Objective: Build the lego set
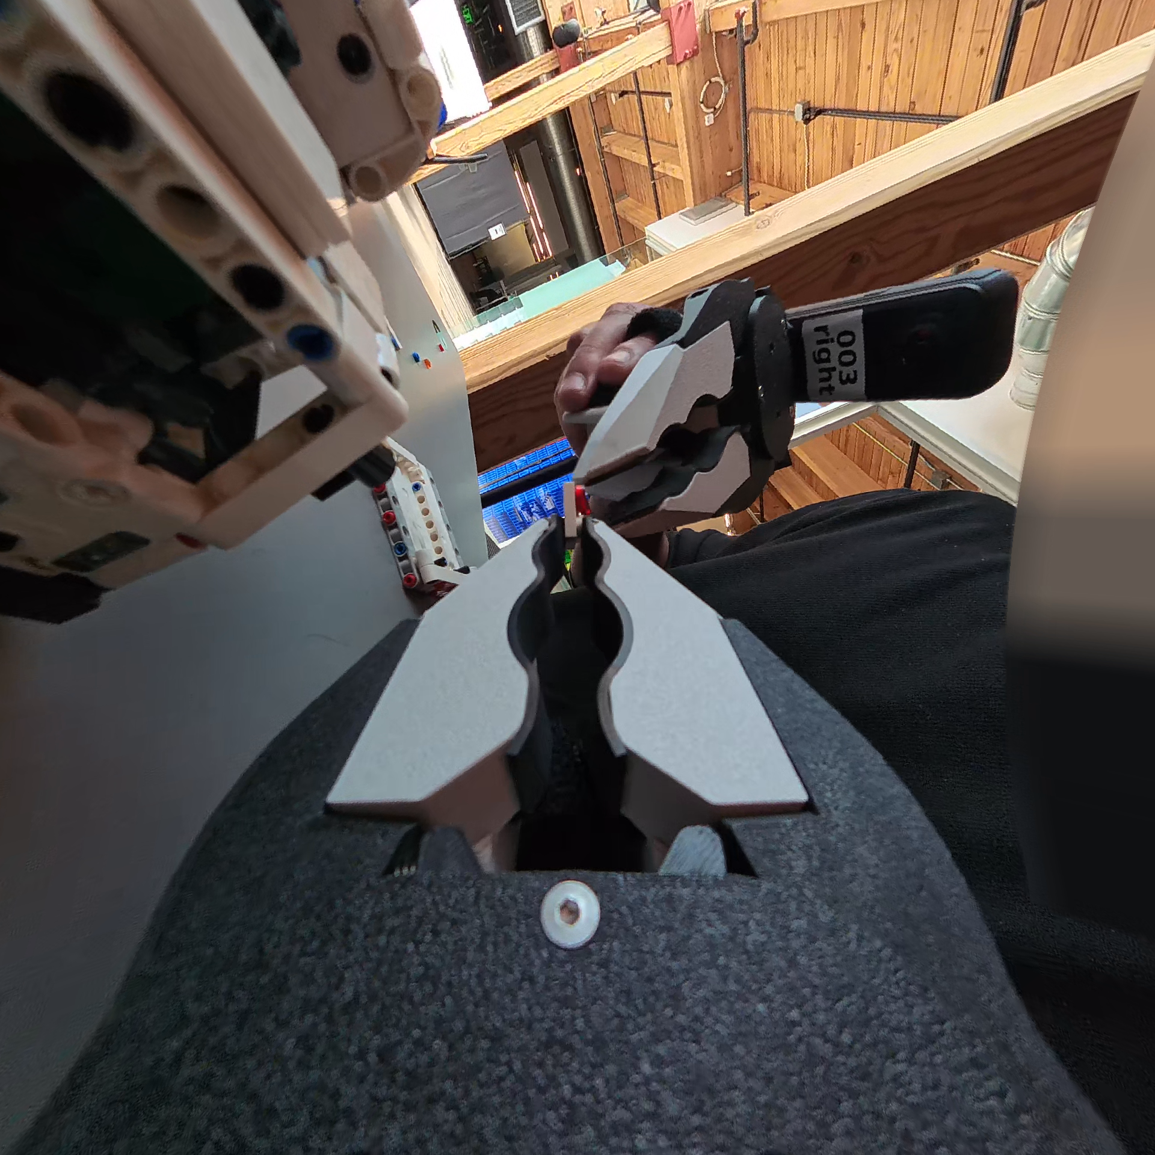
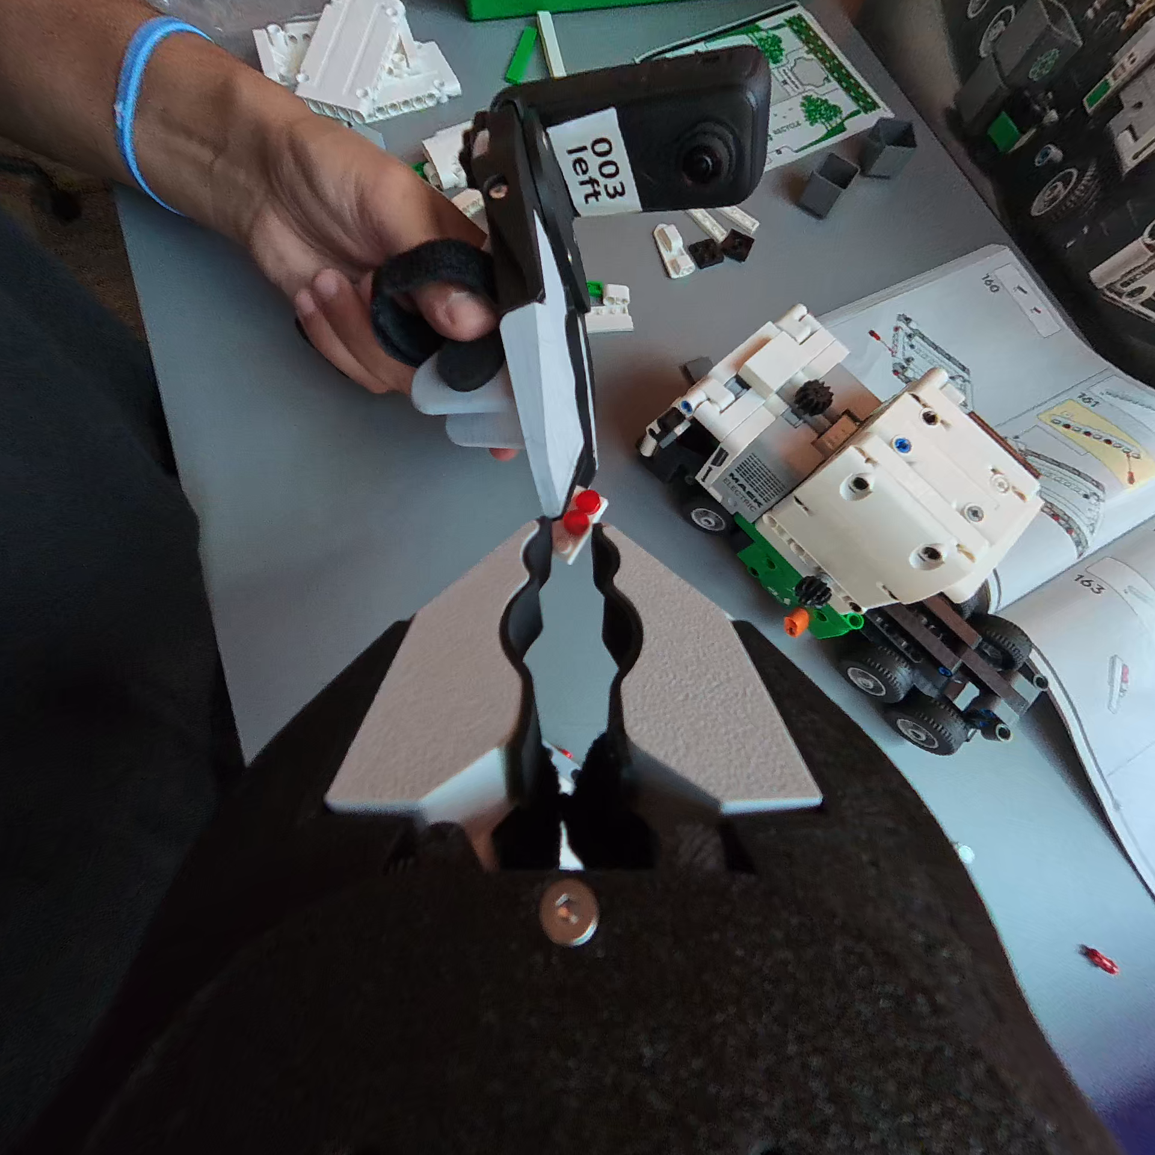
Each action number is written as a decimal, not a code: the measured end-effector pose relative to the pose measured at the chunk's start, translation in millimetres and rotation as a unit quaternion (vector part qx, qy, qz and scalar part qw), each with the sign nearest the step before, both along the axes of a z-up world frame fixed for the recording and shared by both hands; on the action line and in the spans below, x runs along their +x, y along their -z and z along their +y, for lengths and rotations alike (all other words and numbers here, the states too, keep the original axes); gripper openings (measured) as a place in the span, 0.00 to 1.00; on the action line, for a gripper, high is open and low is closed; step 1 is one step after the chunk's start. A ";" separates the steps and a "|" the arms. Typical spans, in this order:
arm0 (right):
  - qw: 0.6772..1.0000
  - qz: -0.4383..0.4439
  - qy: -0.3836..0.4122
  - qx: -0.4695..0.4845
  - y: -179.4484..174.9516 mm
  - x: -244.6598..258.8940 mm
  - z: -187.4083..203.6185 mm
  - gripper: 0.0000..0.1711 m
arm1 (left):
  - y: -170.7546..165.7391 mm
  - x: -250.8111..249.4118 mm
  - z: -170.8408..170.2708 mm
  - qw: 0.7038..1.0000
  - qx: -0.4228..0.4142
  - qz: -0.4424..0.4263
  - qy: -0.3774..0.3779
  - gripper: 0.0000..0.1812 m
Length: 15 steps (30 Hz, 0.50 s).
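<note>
A small white plate with two red studs [image 2: 580,522] is held in the air between both grippers, above the grey table [image 2: 325,500]. My right gripper [image 2: 572,534] is shut on its lower end. My left gripper [image 2: 564,500] comes in from above, seen edge-on, and is shut on its upper end. In the left wrist view the plate [image 1: 572,515] sits between my left gripper's tips [image 1: 572,528], and the right gripper [image 1: 587,490] meets it from the upper right. The white and green lego truck [image 2: 844,500] stands on the table to the right and fills the upper left of the left wrist view [image 1: 187,312].
An open instruction booklet [image 2: 1050,437] lies under and beyond the truck. White sub-assemblies [image 2: 369,69], grey box pieces [image 2: 831,181], small loose parts [image 2: 706,244] and a sticker sheet [image 2: 812,81] lie at the far side. A red piece [image 2: 1100,959] lies near the right edge. Both grippers' tips are close together, under 4 cm apart. Left tips and right tips are each some 30 centimetres from the red piece [image 2: 1100,959].
</note>
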State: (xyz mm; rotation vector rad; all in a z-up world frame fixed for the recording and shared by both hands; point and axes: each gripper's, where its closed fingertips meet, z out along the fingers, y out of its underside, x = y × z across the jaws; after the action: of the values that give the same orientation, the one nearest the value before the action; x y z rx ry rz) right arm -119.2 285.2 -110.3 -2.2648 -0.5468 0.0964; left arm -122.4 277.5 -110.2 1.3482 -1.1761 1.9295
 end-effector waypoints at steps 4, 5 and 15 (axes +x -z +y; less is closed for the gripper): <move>0.995 0.094 0.021 0.031 -14.9 6.7 -2.1 0.10 | -0.6 -0.6 -0.7 1.000 0.001 -0.004 0.001 0.01; 0.988 0.149 0.032 0.034 -17.9 9.0 -2.2 0.12 | -1.0 -0.8 -1.2 1.000 0.003 -0.007 0.000 0.01; 0.873 0.482 0.069 -0.033 -4.3 0.5 -5.3 0.13 | -5.0 -2.4 -7.1 0.999 0.030 -0.045 -0.005 0.01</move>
State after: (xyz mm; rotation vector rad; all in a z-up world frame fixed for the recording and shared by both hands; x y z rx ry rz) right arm -118.7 279.8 -106.0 -1.9770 0.1610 1.1116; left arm -124.8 270.4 -105.3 1.3116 -1.2813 1.9938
